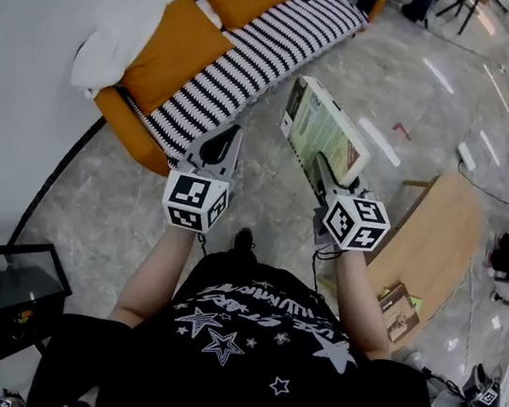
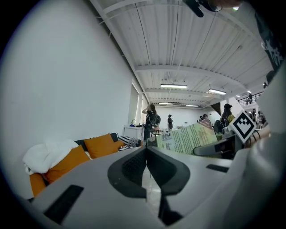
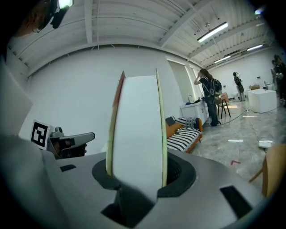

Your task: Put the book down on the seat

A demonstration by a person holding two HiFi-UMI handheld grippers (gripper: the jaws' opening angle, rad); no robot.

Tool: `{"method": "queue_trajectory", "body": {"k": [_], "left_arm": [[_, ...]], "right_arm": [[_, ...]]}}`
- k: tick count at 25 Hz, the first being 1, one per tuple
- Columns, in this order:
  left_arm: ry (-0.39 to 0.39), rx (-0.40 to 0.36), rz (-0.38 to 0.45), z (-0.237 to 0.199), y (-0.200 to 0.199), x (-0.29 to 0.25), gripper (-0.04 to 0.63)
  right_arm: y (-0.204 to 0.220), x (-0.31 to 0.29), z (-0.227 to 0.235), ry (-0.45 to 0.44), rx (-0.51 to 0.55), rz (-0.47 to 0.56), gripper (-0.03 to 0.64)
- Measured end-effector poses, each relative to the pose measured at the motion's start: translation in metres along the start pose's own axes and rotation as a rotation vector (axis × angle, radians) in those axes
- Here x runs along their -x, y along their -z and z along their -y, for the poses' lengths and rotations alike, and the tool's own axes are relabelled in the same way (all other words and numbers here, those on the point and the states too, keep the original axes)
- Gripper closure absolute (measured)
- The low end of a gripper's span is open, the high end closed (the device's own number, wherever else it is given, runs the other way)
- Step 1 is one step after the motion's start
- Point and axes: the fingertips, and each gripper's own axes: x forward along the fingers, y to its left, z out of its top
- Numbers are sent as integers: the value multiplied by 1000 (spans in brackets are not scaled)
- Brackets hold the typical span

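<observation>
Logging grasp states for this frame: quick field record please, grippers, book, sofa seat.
right gripper: shut on the book
left gripper: shut, empty
book: in the air over the floor, clear of the sofa seat
sofa seat: striped cover, ahead and left of the book
orange cushions: behind the seat, white pillow beside them
task: book not yet set down

Thick green-covered book (image 1: 325,138), tilted, aloft
</observation>
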Motion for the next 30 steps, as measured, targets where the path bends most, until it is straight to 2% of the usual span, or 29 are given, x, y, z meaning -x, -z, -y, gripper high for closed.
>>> {"method": "queue_trajectory", "body": {"k": [4,10,20,30], "left_arm": [[17,26,-7,-38,-8,-28,588],[43,44,-19,-65,-6,-52,588],[33,37,-45,-76,-5,-102,587],[-15,32,-63,-83,-21,-189,586]], "right_arm": [[-17,-45,1,29,-8,-21,446],[-24,-77,3,59,-33,-29,446],[-35,-121,45,47,-60,-49,446],[-70,-181,108,-5,-80,-71,446]]}}
